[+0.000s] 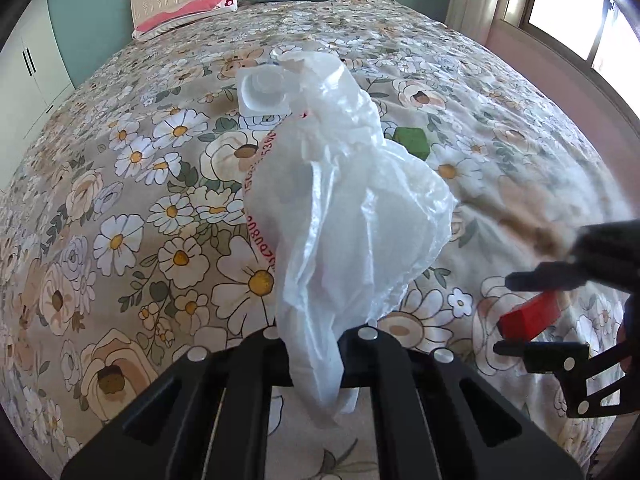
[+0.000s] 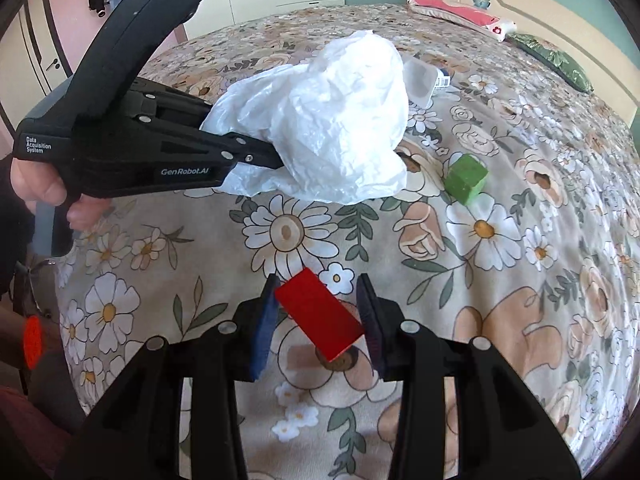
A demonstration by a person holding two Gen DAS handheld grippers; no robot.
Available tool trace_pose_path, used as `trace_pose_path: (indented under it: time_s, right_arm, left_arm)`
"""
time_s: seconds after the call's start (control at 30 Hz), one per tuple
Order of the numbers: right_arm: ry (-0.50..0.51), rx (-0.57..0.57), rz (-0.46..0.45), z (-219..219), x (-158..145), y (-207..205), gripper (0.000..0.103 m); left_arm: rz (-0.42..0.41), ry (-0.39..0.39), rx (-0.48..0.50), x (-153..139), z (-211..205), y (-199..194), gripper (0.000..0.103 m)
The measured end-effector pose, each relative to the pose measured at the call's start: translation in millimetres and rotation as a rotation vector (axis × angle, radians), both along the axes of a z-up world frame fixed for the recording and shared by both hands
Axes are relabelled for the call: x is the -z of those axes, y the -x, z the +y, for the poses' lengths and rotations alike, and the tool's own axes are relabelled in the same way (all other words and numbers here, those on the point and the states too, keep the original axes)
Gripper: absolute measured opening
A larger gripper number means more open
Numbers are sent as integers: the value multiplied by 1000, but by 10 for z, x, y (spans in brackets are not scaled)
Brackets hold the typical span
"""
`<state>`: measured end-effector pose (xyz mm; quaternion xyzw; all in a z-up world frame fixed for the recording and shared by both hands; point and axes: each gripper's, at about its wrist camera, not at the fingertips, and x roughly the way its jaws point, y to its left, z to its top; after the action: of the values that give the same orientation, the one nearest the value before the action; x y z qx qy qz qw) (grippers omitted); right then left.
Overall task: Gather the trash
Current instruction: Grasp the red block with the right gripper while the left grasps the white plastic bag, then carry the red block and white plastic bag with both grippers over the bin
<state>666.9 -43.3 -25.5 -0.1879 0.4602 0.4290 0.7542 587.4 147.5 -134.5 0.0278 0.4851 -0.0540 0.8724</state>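
Over on the left a hand point(image 2: 44, 188) wraps the black handle of the left gripper point(image 2: 276, 156), whose fingers are clamped tight on a bunched edge of a white plastic bag point(image 2: 340, 120). The bag balloons out beyond the fingers above the flowered bedspread point(image 2: 520, 280); red printing runs down one side of it point(image 1: 264, 200). Just past the bag lies a clear plastic cup point(image 2: 420, 80) on its side, and further right a green block point(image 2: 466, 178) sits on the quilt, apart from the bag. Nearer the foot of the bed, the right gripper point(image 2: 320, 312) has its blue-padded fingers pressed on the two sides of a flat red block point(image 2: 320, 314), held tilted clear of the cover. Two pillows point(image 2: 460, 14) lie against the headboard at the far end.
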Motion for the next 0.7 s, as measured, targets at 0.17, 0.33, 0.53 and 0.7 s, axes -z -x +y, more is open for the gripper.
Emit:
trace_pose_path:
  time_s: [0.17, 0.33, 0.53, 0.7]
  right_arm:
    - [2, 45, -56, -220, -455, 171, 40]
    - [-15, 92, -133, -479, -1067, 446, 40]
    - [-39, 117, -237, -729, -1891, 945, 40]
    - [-63, 122, -306, -895, -2515, 1396, 40]
  left_arm:
    - [-41, -11, -10, -479, -37, 307, 9]
    - [-101, -34, -20, -1056, -123, 723, 9]
    - [-183, -59, -16, -1749, -263, 1271, 9]
    - [-239, -83, -19, -2224, -410, 1787, 9]
